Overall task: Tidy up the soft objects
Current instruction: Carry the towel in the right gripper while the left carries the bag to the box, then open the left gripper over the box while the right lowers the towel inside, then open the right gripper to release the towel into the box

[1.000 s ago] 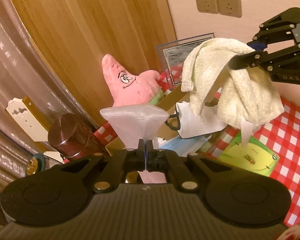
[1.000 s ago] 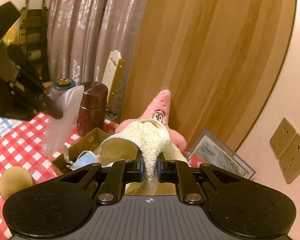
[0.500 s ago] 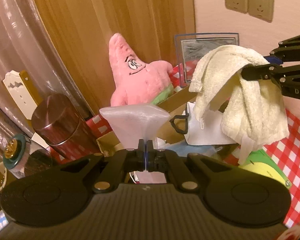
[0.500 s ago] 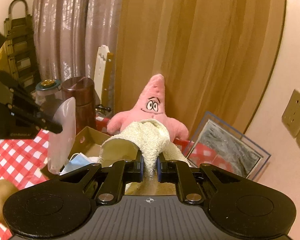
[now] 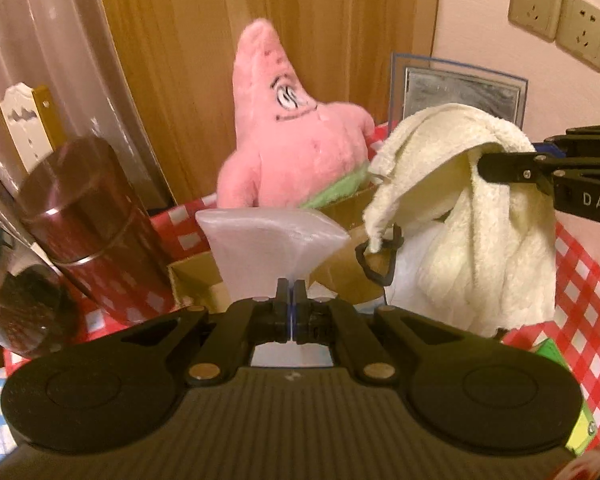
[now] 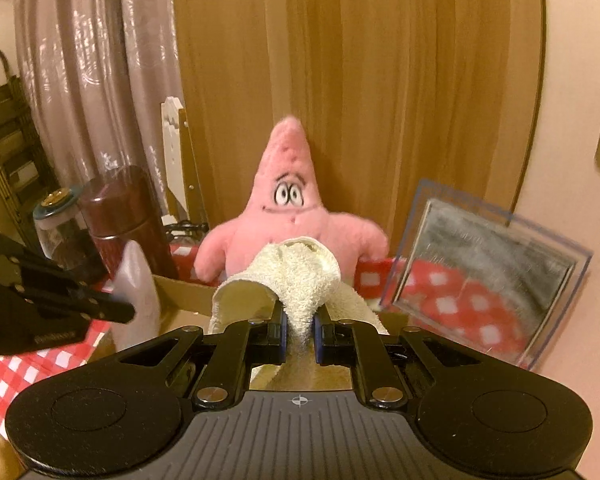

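Observation:
My left gripper (image 5: 291, 292) is shut on a translucent white plastic bag (image 5: 272, 236), held above the open cardboard box (image 5: 192, 280). My right gripper (image 6: 299, 318) is shut on a cream terry towel (image 6: 296, 280), which hangs over the box's right side in the left wrist view (image 5: 468, 216). A pink starfish plush (image 6: 288, 208) sits upright behind the box, also in the left wrist view (image 5: 292, 140). A white face mask with a black loop (image 5: 380, 256) lies in the box. The left gripper (image 6: 128, 312) and bag (image 6: 138, 284) show at the left of the right wrist view.
A dark red cylindrical canister (image 5: 84, 216) and a glass jar (image 5: 16, 304) stand left of the box. A framed picture (image 6: 480, 276) leans on the wall at right. The table has a red checked cloth (image 5: 588, 280). A green packet (image 5: 580, 432) lies at the right.
Both grippers have moved toward the box and the plush with their loads; the plush looms larger and more centred. Both grips are unchanged.

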The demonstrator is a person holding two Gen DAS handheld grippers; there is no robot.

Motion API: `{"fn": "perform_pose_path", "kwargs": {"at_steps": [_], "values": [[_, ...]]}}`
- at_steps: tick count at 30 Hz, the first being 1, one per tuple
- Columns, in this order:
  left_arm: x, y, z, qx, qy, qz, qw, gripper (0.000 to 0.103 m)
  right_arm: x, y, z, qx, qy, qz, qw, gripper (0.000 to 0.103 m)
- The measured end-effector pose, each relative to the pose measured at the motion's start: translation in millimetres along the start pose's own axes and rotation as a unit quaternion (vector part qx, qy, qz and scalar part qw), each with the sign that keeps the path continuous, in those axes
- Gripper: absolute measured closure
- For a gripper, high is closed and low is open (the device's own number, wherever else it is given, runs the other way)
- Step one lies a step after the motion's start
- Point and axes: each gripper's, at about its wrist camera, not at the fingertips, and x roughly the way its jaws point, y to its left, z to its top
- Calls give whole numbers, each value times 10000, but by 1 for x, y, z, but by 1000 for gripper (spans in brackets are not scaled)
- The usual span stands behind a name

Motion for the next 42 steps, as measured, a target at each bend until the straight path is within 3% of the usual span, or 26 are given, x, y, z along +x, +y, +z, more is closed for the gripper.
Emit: {"fn": "perform_pose_path", "kwargs": {"at_steps": [2, 6, 10, 23, 29, 32, 34, 36, 39, 42], "values": [[11, -1, -1, 16, 93, -22, 10000, 100, 12, -1, -5, 106, 122, 118, 9998, 91], [25, -5, -7, 45, 223, -102, 9997, 87, 31, 3, -18, 118, 341, 174, 9992, 91], [25, -1, -14, 73, 214, -160, 9996, 85, 47, 5, -24, 178, 515, 287, 9981, 91], [-24, 31, -37, -414, -256, -224, 9986, 77, 91, 15, -40, 396, 1215, 724, 9892, 91], [-41, 27, -43, -310, -396, -249, 9984, 70, 102, 22, -48, 300, 1421, 782, 9863, 89], [-45, 26, -49, -270, -396, -258, 9985, 67, 98, 24, -45, 271, 1369, 815, 9869, 76], [-46, 26, -52, -289, -376, -269, 9985, 62, 92, 24, -40, 312, 1276, 898, 9873, 52], [-48, 27, -56, -356, -374, -225, 9984, 45, 81, 24, -36, 280, 1128, 943, 9887, 46], [-54, 29, -62, -455, -436, -176, 9979, 28, 63, 22, -32, 210, 937, 845, 9918, 43], [-64, 30, -64, -551, -524, -111, 9970, 18, 42, 16, -29, 242, 743, 737, 9942, 40]]}}
